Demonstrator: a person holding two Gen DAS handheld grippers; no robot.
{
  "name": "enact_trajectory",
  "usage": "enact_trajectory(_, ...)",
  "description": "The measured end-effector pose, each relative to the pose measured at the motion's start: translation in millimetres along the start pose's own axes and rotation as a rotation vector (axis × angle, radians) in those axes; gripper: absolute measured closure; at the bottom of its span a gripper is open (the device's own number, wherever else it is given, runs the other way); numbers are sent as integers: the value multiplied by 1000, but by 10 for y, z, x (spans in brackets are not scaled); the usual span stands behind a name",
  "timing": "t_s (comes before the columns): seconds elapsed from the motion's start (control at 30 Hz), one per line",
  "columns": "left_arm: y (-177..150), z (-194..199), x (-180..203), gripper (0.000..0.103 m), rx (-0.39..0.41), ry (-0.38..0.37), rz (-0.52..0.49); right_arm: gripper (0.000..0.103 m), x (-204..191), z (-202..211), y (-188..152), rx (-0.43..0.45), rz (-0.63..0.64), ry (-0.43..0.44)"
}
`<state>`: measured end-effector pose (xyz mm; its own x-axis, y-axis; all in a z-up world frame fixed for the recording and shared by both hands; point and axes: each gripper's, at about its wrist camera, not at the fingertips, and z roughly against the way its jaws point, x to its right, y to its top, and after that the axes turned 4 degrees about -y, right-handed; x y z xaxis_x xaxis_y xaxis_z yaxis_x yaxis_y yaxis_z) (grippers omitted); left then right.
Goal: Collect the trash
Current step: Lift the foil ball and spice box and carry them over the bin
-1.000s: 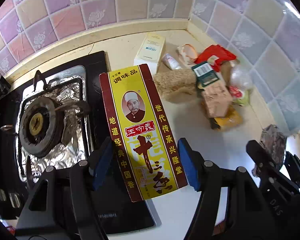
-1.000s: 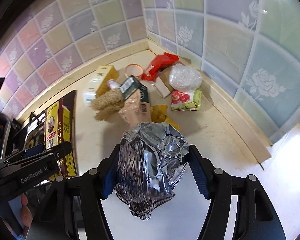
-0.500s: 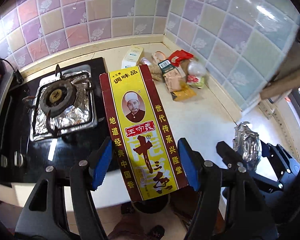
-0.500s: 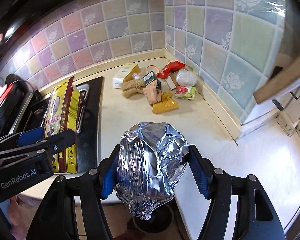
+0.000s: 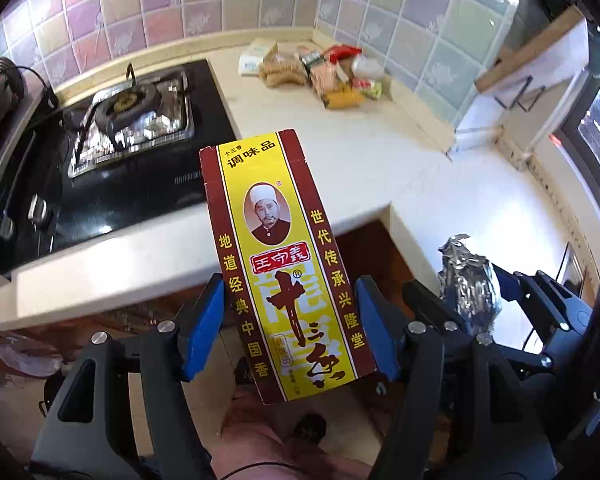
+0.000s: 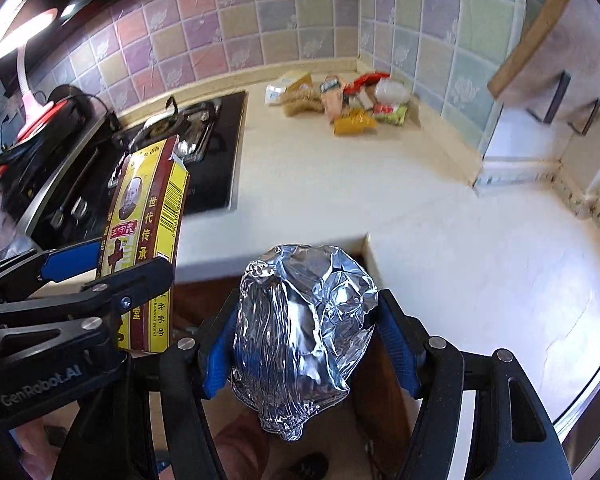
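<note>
Left gripper (image 5: pixel 290 326): I read the jaws as closed on the seasoning box (image 5: pixel 282 264), blue pads (image 5: pixel 204 324) against its two long edges, near the lower half. Box is upright, slightly tilted, red-and-yellow face toward the camera, portrait and Chinese print legible. It hangs in air in front of the counter edge, not touching the countertop (image 5: pixel 340 152).

Right gripper (image 6: pixel 306 344): jaws set fairly wide and clamped on a crumpled foil bundle (image 6: pixel 302 328). Both blue pads (image 6: pixel 220 354) press its sides; the bundle bulges above the fingers and tapers to a twisted end below them. It too sits off the counter, over the dark cabinet front.

In the right wrist view the left gripper (image 6: pixel 104 268) is to the left, with the seasoning box (image 6: pixel 148 220) seen side-on, barcode edge showing. In the left wrist view the foil bundle (image 5: pixel 466 280) is at lower right, just beside the box but apart from it.

Remaining trash pile (image 6: pixel 340 100) lies in the far tiled corner of the countertop (image 6: pixel 320 184), well apart from both grippers. Gas stove (image 5: pixel 128 108) with foil-lined burner is left of the pile.
</note>
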<state>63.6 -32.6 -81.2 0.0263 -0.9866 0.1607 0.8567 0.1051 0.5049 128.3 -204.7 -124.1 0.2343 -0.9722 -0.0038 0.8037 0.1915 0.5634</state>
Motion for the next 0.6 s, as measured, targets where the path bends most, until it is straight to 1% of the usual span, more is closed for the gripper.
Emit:
enact_trajectory(0.13, -322, -135, -64, 41, -54, -11, -10, 38, -65, -187, -418, -84, -14, 24)
enact_trajectory(0.3, -727, -448, -241, 41, -153, -37, -24, 38, -119, -543, -853, -180, -41, 43)
enact_trajectory(0.43, -1015, -880, -373, 41, -246, -59, -37, 38, -125, -1024, -1196, -279, -85, 55)
enact_trajectory(0.5, -1180, -1159, -440, 41, -278, -83, -55, 38, -116, -1253, -1354, -298, -105, 65)
enact_trajectory(0.6, -1370, -1572, -520, 41, -329, -118, -72, 38, -114, -1735, -1669, -333, -137, 64)
